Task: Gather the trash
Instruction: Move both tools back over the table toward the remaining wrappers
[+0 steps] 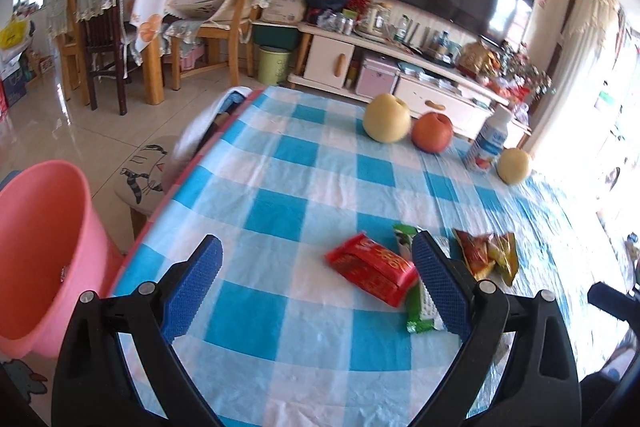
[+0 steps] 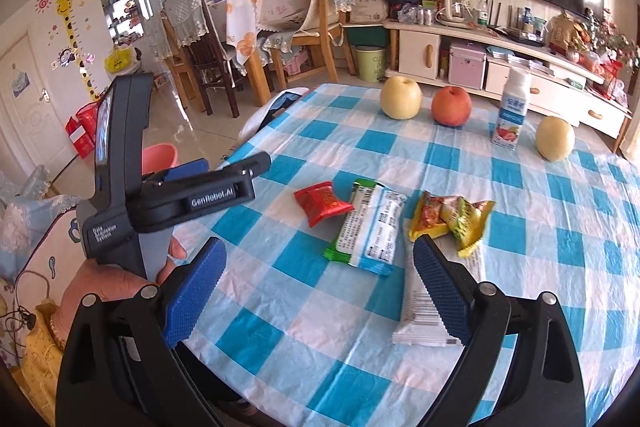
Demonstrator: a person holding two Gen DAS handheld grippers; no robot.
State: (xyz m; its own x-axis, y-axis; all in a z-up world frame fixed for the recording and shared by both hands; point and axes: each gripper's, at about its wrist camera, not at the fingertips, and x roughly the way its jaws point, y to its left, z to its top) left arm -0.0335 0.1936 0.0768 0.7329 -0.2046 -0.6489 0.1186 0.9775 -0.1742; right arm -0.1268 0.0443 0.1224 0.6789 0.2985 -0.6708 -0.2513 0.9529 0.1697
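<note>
Your right gripper [image 2: 318,291] hangs over the near edge of the table [image 2: 560,267], jaws spread wide and holding nothing. At about 1 o'clock from it, partly under its right finger, lies a white wrapper [image 2: 420,323], flat on the cloth. Just beyond, at 12 o'clock, is the green-and-white wrapper [image 2: 370,227], and touching its far left corner, the red packet [image 2: 322,205]. At 1 o'clock, further out, sits the yellow wrapper [image 2: 452,221], crumpled and standing a little off the cloth.

Your left gripper [image 1: 316,287] is likewise wide open and empty, hovering over the table with the red packet [image 1: 372,267] at its 1 o'clock and the green wrapper [image 1: 416,311] tucked behind its right finger. The pink bin [image 1: 44,255] stands on the floor at 9 o'clock, just off the table's left edge.

All four pieces look light, thin and slippery; the flat ones will likely slide on the cloth rather than rise, so pinch them across a short end or a crimped seam. The red packet looks puffed and soft, so you can close across its middle. The yellow one gives a raised fold to grab.

Far back, at 12 to 2 o'clock, stand a pear [image 2: 400,97], an apple [image 2: 451,105], a bottle [image 2: 512,111] and a second pear [image 2: 555,138], well apart from the trash. Leave those.
</note>
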